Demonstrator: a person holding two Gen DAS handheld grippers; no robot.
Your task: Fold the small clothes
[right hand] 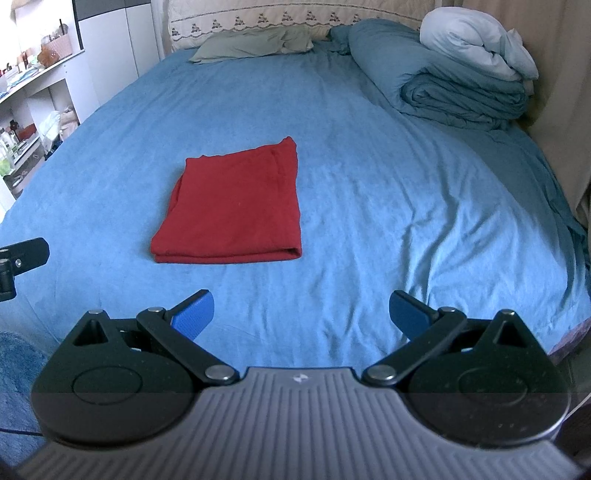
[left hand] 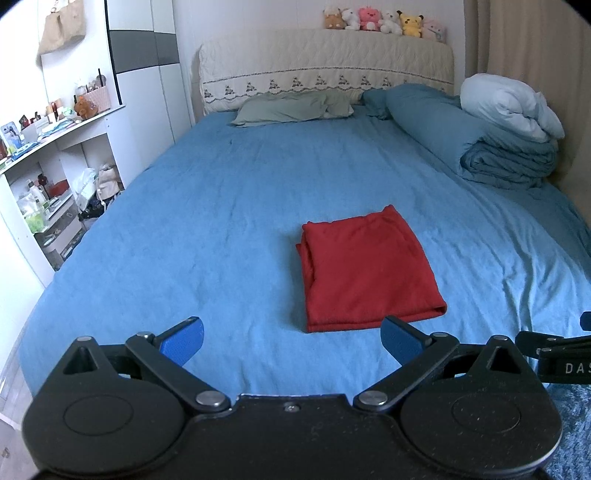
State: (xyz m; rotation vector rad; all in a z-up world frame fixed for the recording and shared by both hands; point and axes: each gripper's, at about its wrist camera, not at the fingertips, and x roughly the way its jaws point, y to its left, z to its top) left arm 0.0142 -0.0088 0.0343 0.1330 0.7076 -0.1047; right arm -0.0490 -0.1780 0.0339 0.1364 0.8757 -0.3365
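Observation:
A red garment lies folded into a neat rectangle on the blue bed sheet. It also shows in the right wrist view, left of centre. My left gripper is open and empty, held near the foot of the bed, just short of the garment's near edge. My right gripper is open and empty, near the foot of the bed, short of the garment and to its right. Part of the right gripper shows at the right edge of the left wrist view.
A green pillow and a rolled blue duvet with a pale blanket lie at the head and right side. White shelves with clutter stand left of the bed. Plush toys line the headboard.

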